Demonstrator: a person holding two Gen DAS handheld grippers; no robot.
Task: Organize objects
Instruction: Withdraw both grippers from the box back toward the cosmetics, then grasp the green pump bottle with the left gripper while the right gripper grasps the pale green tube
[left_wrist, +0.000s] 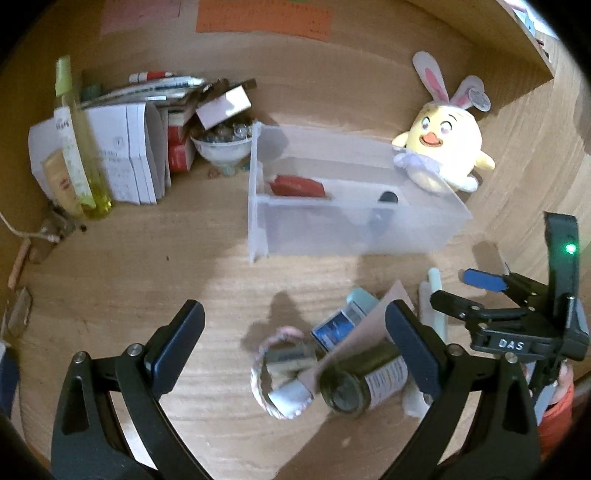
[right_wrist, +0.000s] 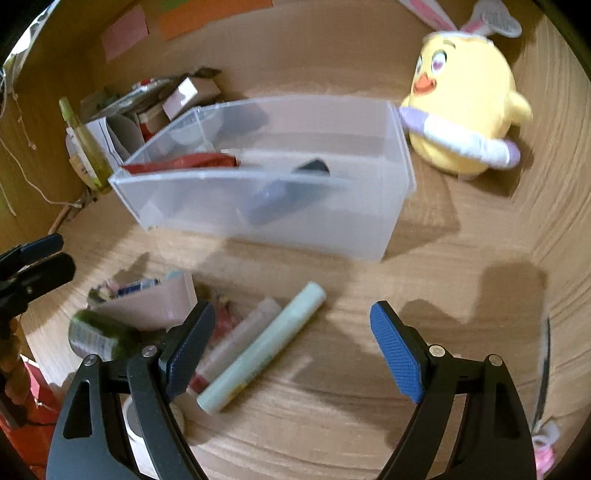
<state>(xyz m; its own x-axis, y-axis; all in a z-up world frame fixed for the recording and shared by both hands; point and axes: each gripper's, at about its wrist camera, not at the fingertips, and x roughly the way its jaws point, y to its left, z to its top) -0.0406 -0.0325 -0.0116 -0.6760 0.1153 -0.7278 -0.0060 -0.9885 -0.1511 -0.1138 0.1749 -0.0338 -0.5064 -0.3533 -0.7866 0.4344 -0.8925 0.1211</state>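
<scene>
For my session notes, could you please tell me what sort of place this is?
Probably a home desk or study nook, set into wooden walls. Sticky notes hang on the back panel, pens and booklets crowd one corner, and a plush chick sits beside a clear bin.
</scene>
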